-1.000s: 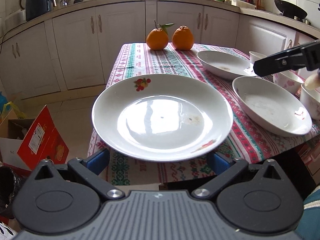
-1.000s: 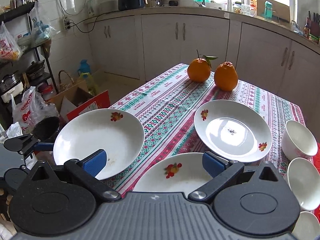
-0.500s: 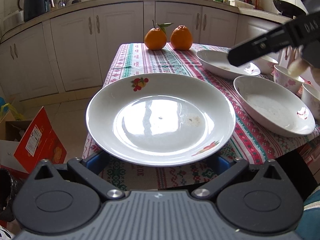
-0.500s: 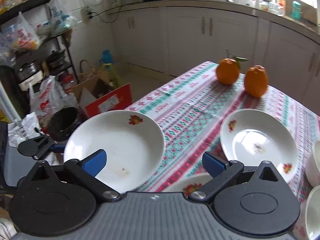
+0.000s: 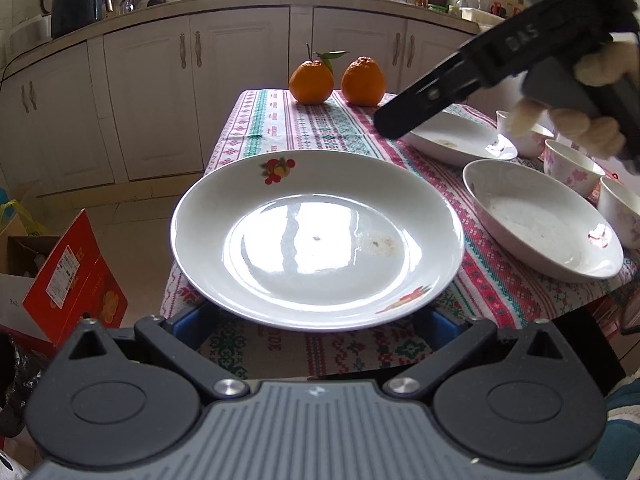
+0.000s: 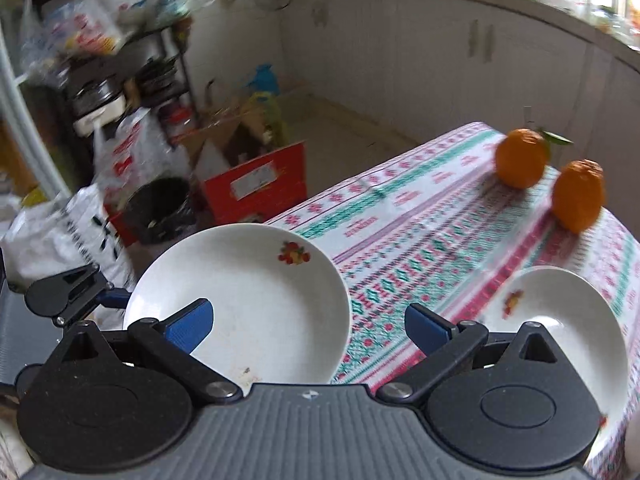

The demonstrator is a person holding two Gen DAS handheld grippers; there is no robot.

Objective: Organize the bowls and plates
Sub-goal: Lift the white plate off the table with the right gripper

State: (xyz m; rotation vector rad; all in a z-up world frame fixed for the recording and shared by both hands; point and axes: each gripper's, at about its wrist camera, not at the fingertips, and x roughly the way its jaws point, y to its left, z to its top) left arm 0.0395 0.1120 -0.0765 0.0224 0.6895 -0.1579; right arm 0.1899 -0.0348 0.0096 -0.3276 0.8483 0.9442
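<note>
A white plate with fruit decals [image 5: 316, 236] sits at the near left corner of the table and overhangs its edge. My left gripper [image 5: 318, 320] is open, its blue fingers spread wide under the plate's near rim. The same plate shows in the right wrist view [image 6: 256, 300]. My right gripper [image 6: 308, 326] is open and empty, held above the table over this plate's right side; it shows in the left wrist view as a black arm [image 5: 460, 92]. Two more white plates [image 5: 536, 220] [image 5: 456, 136] lie to the right, with small bowls [image 5: 572, 168] beyond them.
Two oranges [image 5: 336, 80] stand at the table's far end on the patterned cloth [image 5: 304, 128]. A red box [image 5: 72, 276] and bags lie on the floor to the left. White cabinets run behind the table.
My right gripper has risen and swung left, towards the plate at the corner. My left gripper has slid further under that plate's rim.
</note>
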